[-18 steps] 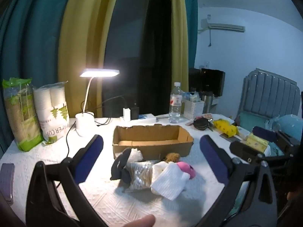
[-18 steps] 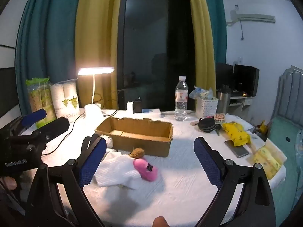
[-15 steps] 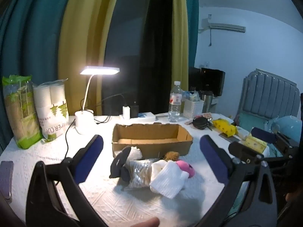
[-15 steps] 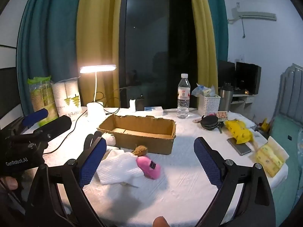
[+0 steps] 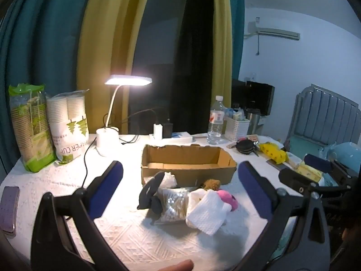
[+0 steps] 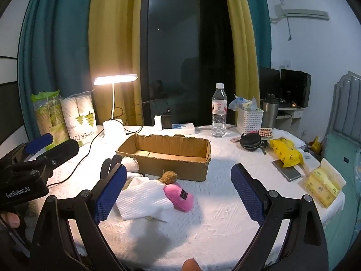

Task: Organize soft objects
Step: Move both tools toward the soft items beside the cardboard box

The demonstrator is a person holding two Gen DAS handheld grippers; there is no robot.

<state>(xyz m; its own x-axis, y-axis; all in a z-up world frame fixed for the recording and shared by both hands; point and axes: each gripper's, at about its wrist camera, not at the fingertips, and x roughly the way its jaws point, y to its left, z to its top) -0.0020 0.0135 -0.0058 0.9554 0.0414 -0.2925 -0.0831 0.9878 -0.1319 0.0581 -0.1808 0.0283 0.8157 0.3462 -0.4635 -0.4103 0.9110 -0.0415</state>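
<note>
One cardboard box (image 6: 165, 152), one lamp (image 6: 115, 79), one bottle (image 6: 218, 113), two cup packs (image 6: 79, 115).

Pink plush toy (image 6: 178, 197), brown cardboard box (image 6: 167, 158)

Room, night: dark window (image 6: 185, 52) at frame centre, flanked by yellow curtains (image 6: 112, 45) and teal curtains (image 6: 52, 52). White wall (image 6: 315, 45) at right; air conditioner (image 6: 302, 13) upper right. Lit desk lamp (image 6: 115, 79) left of centre. White-clothed table (image 6: 225, 203) below.
</note>
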